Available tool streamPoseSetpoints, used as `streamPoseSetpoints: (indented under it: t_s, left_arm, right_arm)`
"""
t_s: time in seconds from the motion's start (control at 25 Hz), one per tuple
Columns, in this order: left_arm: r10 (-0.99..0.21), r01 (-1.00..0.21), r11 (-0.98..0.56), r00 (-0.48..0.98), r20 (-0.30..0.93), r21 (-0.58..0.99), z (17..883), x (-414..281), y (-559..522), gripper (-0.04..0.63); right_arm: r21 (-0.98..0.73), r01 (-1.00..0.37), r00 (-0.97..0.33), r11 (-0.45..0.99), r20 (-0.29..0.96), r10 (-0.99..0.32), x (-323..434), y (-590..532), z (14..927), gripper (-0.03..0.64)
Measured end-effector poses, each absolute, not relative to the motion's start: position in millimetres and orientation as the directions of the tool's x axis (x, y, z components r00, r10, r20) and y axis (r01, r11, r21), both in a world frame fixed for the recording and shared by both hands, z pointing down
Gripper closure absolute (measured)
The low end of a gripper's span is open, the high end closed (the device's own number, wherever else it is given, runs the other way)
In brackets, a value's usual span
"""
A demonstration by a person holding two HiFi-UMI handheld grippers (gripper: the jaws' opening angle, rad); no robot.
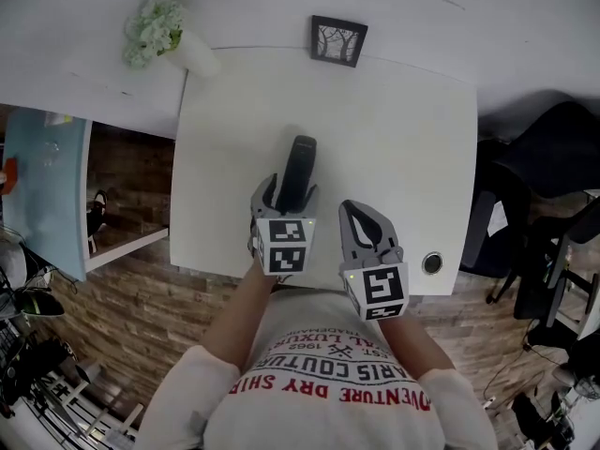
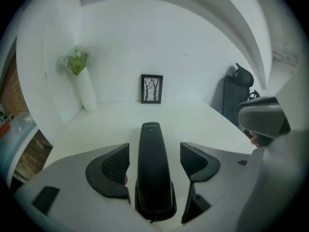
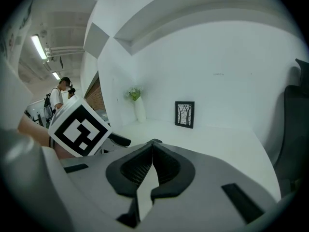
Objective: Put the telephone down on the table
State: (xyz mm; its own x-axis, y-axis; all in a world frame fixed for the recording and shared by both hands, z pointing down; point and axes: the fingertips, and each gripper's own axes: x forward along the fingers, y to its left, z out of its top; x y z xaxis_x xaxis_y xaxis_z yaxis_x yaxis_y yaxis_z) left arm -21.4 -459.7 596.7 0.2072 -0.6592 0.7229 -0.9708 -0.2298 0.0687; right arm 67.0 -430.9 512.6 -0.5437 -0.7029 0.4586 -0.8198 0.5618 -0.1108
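A black telephone handset lies lengthwise on the white table, its far end pointing at the back wall. My left gripper is over its near end and stands open. In the left gripper view the telephone sits between the two pads with a gap on each side, so nothing grips it. My right gripper hovers just right of the left one, near the table's front edge. In the right gripper view its jaws are shut with nothing between them.
A small framed picture leans at the back of the table, and a white vase of green flowers stands at the back left. A round cable hole sits at the front right corner. Black chairs stand to the right. A person stands far off.
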Motion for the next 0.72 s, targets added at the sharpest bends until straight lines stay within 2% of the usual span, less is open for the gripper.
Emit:
streamPoseSetpoints:
  t_s: [0.04, 0.12, 0.16, 0.2, 0.48, 0.72]
  left_arm:
    - [-0.69, -0.976, -0.214, 0.185, 0.7, 0.047, 586, -25, -459, 0.273]
    - [-0.748, -0.984, -0.177, 0.141, 0.649, 0.01, 564, -35, -457, 0.461]
    - [-0.768, -0.985, -0.17, 0.135, 0.626, 0.004, 553, -37, -456, 0.515]
    - [-0.78, -0.985, -0.175, 0.144, 0.609, 0.009, 545, -38, -455, 0.537]
    - [-0.793, -0.953, -0.278, 0.299, 0.53, 0.123, 500, -35, -430, 0.571]
    - [-0.865, -0.937, -0.327, 0.348, 0.362, 0.12, 441, -46, -413, 0.571]
  right_arm:
    - [-0.109, -0.821, -0.542, 0.56, 0.457, -0.705, 65, -427, 511, 0.592]
    - [-0.104, -0.825, -0.537, 0.556, 0.452, -0.712, 62, -420, 505, 0.592]
    - [-0.102, -0.827, -0.535, 0.553, 0.446, -0.718, 59, -417, 501, 0.592]
    - [-0.1, -0.829, -0.534, 0.551, 0.438, -0.723, 57, -414, 497, 0.592]
    - [-0.046, -0.853, -0.497, 0.52, 0.378, -0.781, 47, -397, 466, 0.592]
    - [-0.033, -0.862, -0.5, 0.505, 0.21, -0.84, 46, -386, 423, 0.592]
